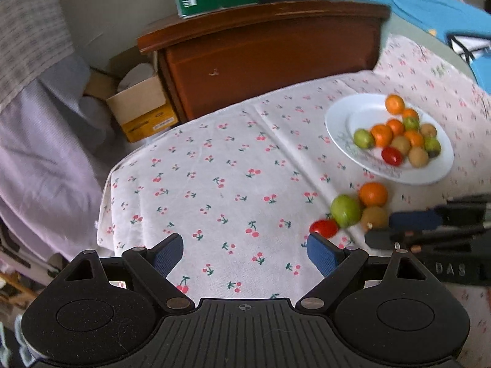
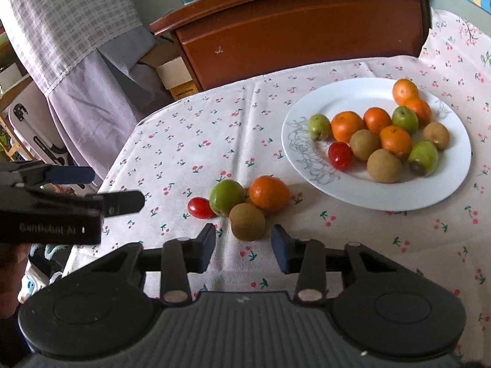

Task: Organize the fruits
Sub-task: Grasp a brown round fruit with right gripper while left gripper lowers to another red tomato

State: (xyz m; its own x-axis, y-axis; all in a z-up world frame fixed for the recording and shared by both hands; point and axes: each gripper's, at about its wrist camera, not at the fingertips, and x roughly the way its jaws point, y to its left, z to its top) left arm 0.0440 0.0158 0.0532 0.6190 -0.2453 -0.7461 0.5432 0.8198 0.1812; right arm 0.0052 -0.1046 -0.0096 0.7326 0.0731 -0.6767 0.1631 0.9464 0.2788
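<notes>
Both jaws are open and hold nothing. On the right gripper (image 2: 244,247) they are partly open, with the kiwi (image 2: 247,221) on the cloth just ahead. It looks light, fuzzy and a bit soft, so squeeze its round middle gently. On the left gripper (image 1: 245,253) they are wide.

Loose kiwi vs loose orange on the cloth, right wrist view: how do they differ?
The loose kiwi is dull brown and nearest the right gripper, in line with the gap between its open jaws; the loose orange is glossy orange, looks larger and lies nearer the white plate. Both sit on the cherry-print cloth, off the plate, neither gripped.
</notes>
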